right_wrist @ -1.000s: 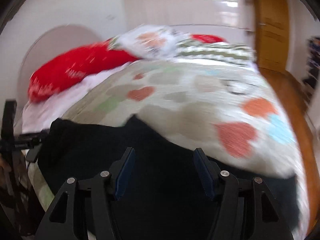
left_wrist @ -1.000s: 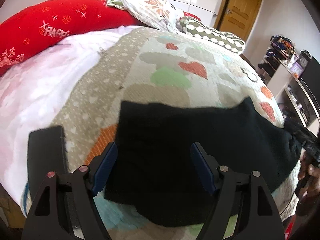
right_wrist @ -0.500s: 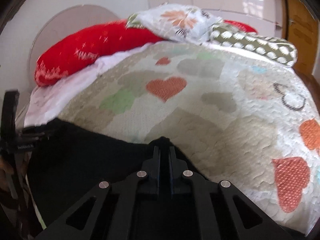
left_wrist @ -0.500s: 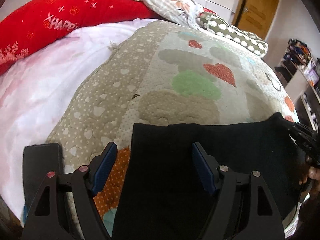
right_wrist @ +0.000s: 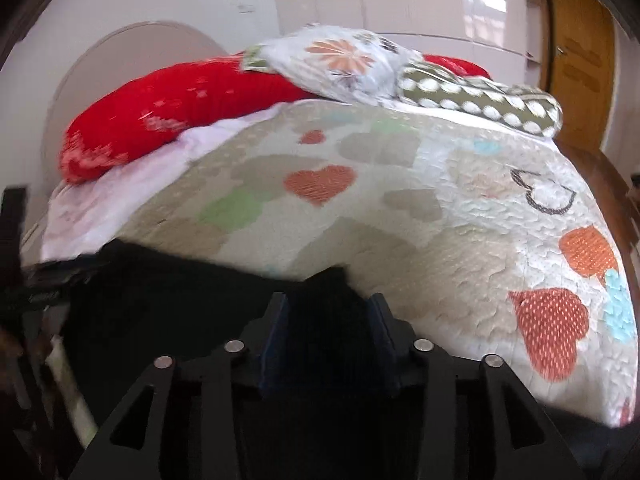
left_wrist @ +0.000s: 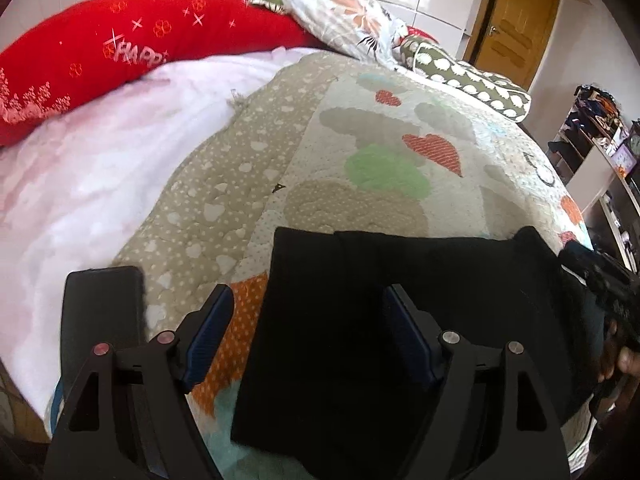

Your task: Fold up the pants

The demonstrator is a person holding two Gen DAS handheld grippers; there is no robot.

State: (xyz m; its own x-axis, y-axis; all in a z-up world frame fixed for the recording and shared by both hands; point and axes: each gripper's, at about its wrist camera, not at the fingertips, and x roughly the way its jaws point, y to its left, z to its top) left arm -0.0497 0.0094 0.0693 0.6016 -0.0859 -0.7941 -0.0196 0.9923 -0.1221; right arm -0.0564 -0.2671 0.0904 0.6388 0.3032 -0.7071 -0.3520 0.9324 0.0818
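Observation:
The black pants (left_wrist: 400, 320) lie folded into a dark block on the heart-patterned quilt (left_wrist: 360, 140) at the near edge of the bed. My left gripper (left_wrist: 306, 332) is open and empty above the pants' left edge, one finger over the quilt and one over the cloth. In the right wrist view my right gripper (right_wrist: 326, 308) is part open, its jaws on either side of a raised corner of the pants (right_wrist: 160, 300). The right gripper also shows at the right edge of the left wrist view (left_wrist: 600, 280).
A dark phone (left_wrist: 102, 320) lies on the white sheet left of the pants. A red bolster (left_wrist: 120, 48), a floral pillow (left_wrist: 340, 12) and a dotted pillow (left_wrist: 472, 80) line the head of the bed. Shelves (left_wrist: 600, 140) and a wooden door (left_wrist: 516, 32) stand at the right.
The right gripper closed on the pants' corner half a second ago and has now opened part way. The left gripper pulled back slightly and stayed open.

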